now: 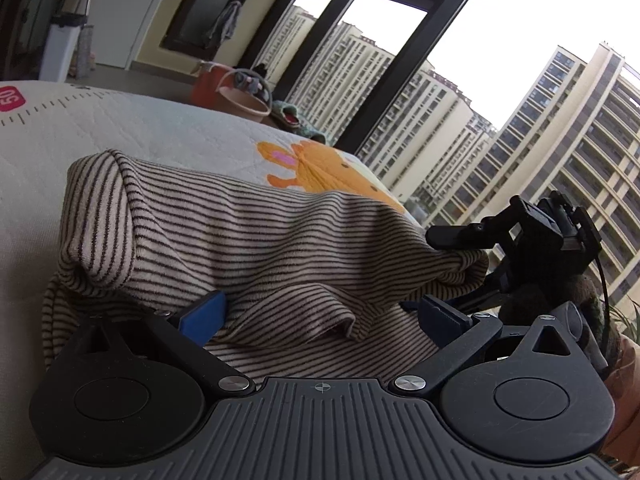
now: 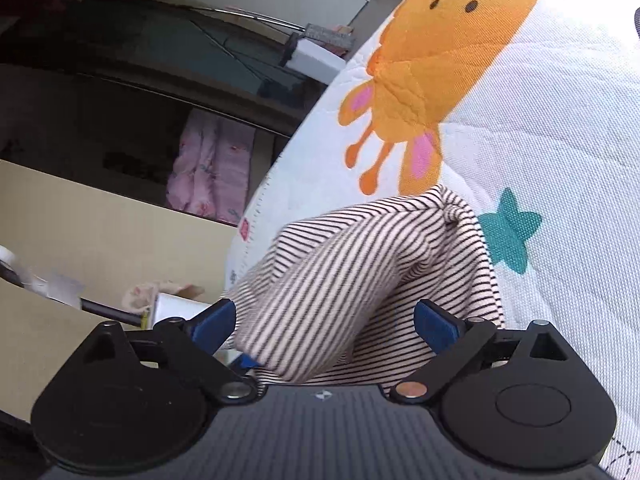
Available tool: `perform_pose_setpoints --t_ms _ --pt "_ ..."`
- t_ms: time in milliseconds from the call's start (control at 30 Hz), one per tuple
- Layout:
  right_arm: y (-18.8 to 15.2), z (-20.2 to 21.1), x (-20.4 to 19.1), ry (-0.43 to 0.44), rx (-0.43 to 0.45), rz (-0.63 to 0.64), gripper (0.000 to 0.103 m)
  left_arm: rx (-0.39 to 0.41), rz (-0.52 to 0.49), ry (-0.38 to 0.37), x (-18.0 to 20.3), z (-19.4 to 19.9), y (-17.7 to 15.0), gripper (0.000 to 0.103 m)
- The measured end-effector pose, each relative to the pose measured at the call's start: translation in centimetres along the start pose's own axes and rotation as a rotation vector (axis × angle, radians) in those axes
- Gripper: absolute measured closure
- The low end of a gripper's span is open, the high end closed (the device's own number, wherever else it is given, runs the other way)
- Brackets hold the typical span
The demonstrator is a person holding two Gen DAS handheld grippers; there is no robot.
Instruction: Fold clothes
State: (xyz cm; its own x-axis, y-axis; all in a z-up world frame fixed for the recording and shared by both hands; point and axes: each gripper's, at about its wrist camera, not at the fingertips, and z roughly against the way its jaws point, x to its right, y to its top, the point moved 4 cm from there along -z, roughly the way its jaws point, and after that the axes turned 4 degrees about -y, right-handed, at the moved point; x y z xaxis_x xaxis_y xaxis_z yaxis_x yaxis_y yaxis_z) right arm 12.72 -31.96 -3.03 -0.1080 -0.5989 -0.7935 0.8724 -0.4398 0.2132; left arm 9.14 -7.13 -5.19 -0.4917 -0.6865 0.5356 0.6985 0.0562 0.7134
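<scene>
Striped garment bunched and raised off the cartoon mat. Left gripper fingers spread with cloth between, not clamped. Right gripper same from its own camera. Risk: cloth slips out, fold collapses uneven.

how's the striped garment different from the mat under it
The striped garment has thin dark stripes on beige; the mat is pale with an orange cartoon animal and a teal star. The garment is bunched and partly lifted; the mat lies flat. The garment covers only a small part of the much broader mat. Both are fabric.
</scene>
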Motion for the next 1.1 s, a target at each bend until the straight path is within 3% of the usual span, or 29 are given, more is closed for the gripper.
perform_pose_setpoints --t_ms 67,100,133,200,600,700,800,900,1000,1100 --pt "0.1 -1.0 -0.1 -0.001 0.023 0.031 0.027 -0.012 -0.012 0.005 0.2 0.4 0.1 0.0" --pt "0.3 -1.2 -0.4 0.004 0.041 0.06 0.056 -0.006 -0.011 0.003 0.4 1.1 0.4 0.0" --pt "0.4 -1.2 -0.7 0.001 0.059 0.09 0.058 0.001 -0.011 0.0 0.5 1.9 0.6 0.0" --pt "0.1 -1.2 -1.2 -0.034 0.085 0.18 0.06 0.033 -0.011 -0.008 0.8 3.6 1.3 0.0" --pt "-2.1 -0.1 -3.5 -0.215 0.206 0.644 0.062 0.109 0.04 0.139 -5.4 4.4 6.2 0.0" --pt "-1.8 -0.2 -4.2 -0.265 0.226 0.726 0.062 0.159 0.105 0.091 -6.9 3.8 7.3 0.0" --pt "-1.2 -0.6 -4.3 -0.289 0.24 0.779 0.063 0.289 0.21 -0.042 -7.9 5.4 7.8 0.0" --pt "-0.7 -0.9 -3.8 -0.283 0.241 0.793 0.063 0.327 0.26 -0.055 -9.0 6.7 8.2 0.0" --pt "-0.5 -1.1 -3.3 -0.266 0.239 0.796 0.063 0.247 0.276 0.055 -10.8 6.0 8.4 0.0" --pt "-0.8 -1.0 -2.9 -0.251 0.245 0.805 0.063 0.187 0.329 0.088 -12.1 4.2 8.4 0.0"
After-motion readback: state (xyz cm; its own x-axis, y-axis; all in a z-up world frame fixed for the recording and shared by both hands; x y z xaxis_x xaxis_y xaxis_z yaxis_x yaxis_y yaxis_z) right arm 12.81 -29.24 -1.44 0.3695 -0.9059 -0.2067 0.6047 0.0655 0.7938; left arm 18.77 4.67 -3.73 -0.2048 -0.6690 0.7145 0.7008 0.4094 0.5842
